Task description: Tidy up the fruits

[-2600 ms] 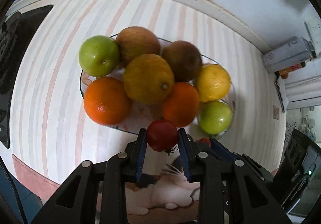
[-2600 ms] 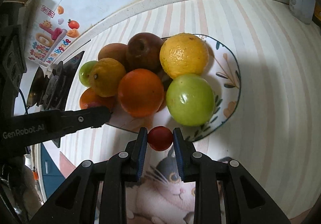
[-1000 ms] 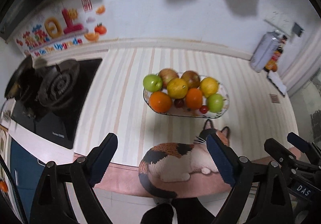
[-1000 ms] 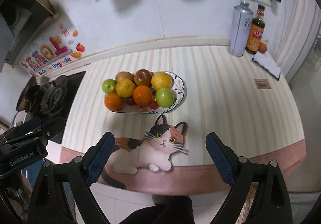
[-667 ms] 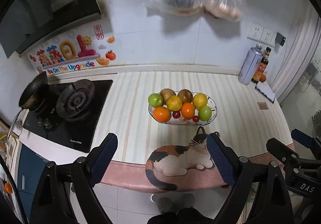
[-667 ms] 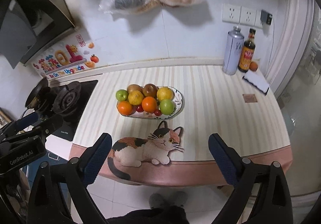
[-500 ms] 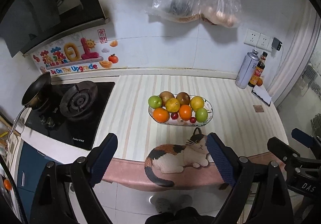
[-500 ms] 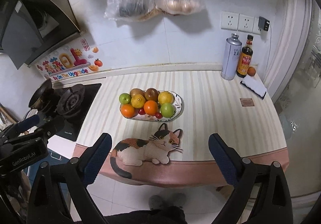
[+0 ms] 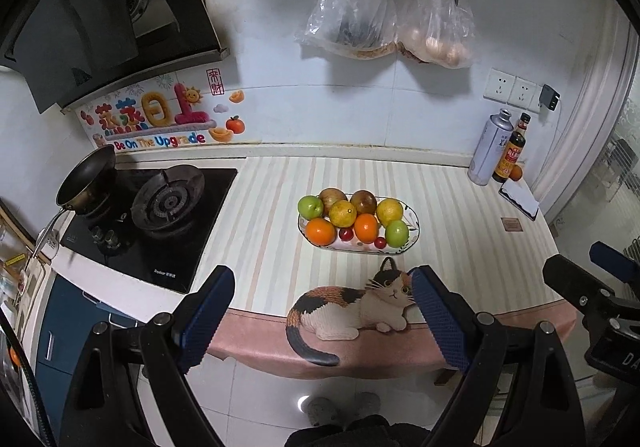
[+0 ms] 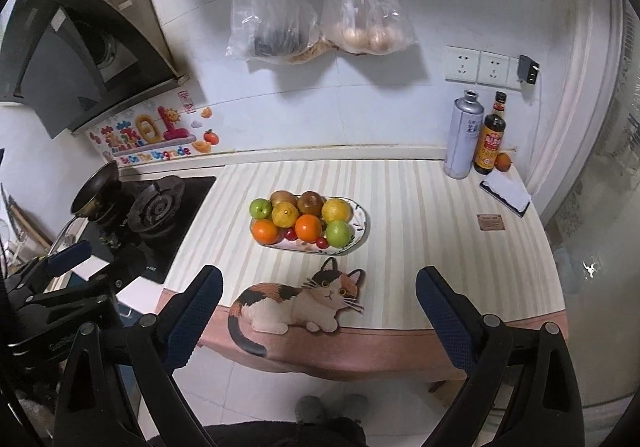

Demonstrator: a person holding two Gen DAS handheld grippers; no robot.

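An oval patterned plate [image 9: 414,225] sits on the striped counter and holds several fruits: oranges, lemons, green apples, brown fruits and two small red tomatoes [image 9: 346,233]. It also shows in the right wrist view [image 10: 361,225], with a tomato [image 10: 322,242] at its front. My left gripper [image 9: 322,311] is wide open and empty, held far back off the counter's front edge. My right gripper [image 10: 318,311] is also wide open and empty, equally far back.
A cat-shaped mat [image 9: 352,307] lies at the counter's front edge. A gas hob [image 9: 160,207] with a pan [image 9: 86,177] is on the left. A silver can [image 10: 464,135], a sauce bottle [image 10: 490,139] and a notepad [image 10: 506,191] stand at the back right. Bags hang on the wall.
Both grippers let go of the small tomatoes onto the plate, opened wide and pulled far back and up from the counter. The plate now looks small and distant.
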